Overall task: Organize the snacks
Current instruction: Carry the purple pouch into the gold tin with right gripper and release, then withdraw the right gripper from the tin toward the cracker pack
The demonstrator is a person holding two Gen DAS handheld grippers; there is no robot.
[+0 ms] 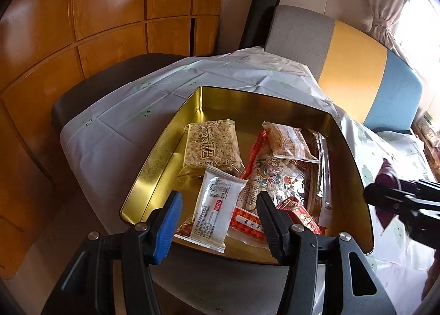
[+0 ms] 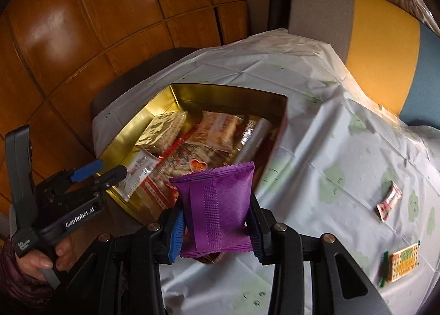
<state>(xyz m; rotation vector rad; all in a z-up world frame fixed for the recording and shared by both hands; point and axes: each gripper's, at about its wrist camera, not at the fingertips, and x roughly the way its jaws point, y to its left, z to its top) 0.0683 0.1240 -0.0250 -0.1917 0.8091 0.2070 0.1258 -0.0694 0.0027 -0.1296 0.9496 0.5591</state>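
Since the right gripper (image 2: 217, 228) clamps the light, crinkly purple packet (image 2: 216, 205) across its middle above the gold tin's (image 2: 143, 119) near edge, it may slip, while the left gripper (image 1: 218, 221) gapes empty.

Black hand-held gripper (image 2: 217, 221), blue pads, silver screws, maroon sleeve (image 2: 16, 276).

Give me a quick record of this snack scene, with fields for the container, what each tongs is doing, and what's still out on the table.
container: gold tin, open, on the table, holding several snack packets
left tongs: open, empty, above the tin's near edge
right tongs: shut on purple packet, held near the tin's edge
loose on tablecloth: red and white packet, yellow and green packet
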